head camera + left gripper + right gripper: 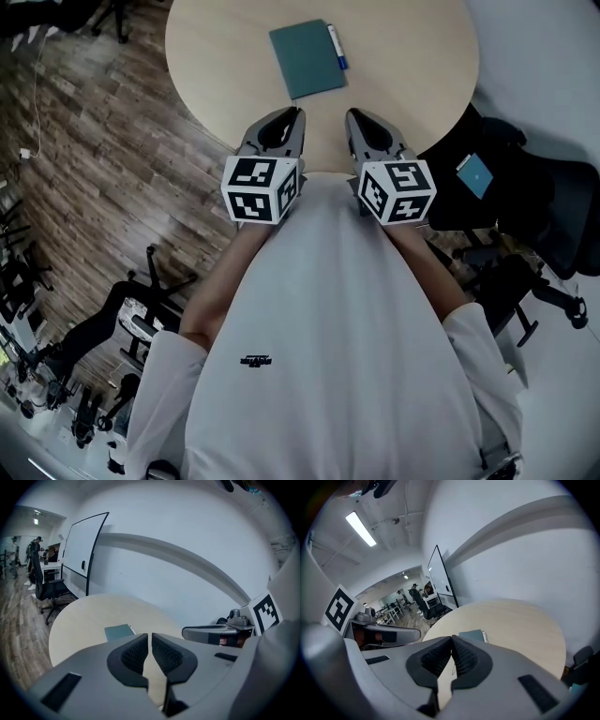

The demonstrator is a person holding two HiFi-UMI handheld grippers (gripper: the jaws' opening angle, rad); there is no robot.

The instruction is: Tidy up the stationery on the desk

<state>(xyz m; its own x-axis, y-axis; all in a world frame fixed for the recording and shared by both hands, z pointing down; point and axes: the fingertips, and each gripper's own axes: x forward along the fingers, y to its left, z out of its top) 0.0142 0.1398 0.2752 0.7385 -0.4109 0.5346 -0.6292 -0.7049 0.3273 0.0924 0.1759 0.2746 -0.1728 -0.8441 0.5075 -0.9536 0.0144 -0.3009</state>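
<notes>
Pale wood worktop (412,66): a round top is seen from above, with two items of stationery laid near its middle.
Teal notebook (307,58): laid flat and closed on the worktop, turned slightly askew, well ahead of both tongs and touched by neither.
White pen (337,47): blue at one end, laid along the notebook's right edge. Whether it rests on the cover or just beside it cannot be told.
Grey left tongs (150,637): held over the near edge of the worktop and pointed toward the notebook. The jaws are drawn together to a thin slit, and nothing is gripped between them.
Grey right tongs (451,639): held just beside the left tongs and level with it, also pointed at the notebook. The jaws are closed tip to tip and nothing is held.
Printed marker cubes (262,190): one is carried at the rear of each of the tongs, with black squares on white faces turned up to the head view.
White top (337,356): worn by the person. It fills the lower half of the head view, with both forearms reaching forward.
Dark plank floor (103,141): seen to the left of the worktop.
Black office chairs (534,225): grouped to the right of the worktop, with a small blue card (474,175) lying among them.
Framed whiteboard (84,550): shown in the left gripper view, standing against a white wall beyond the worktop.
Distant figures (33,550): seen at desks at the far left of that view, too small to make out.
</notes>
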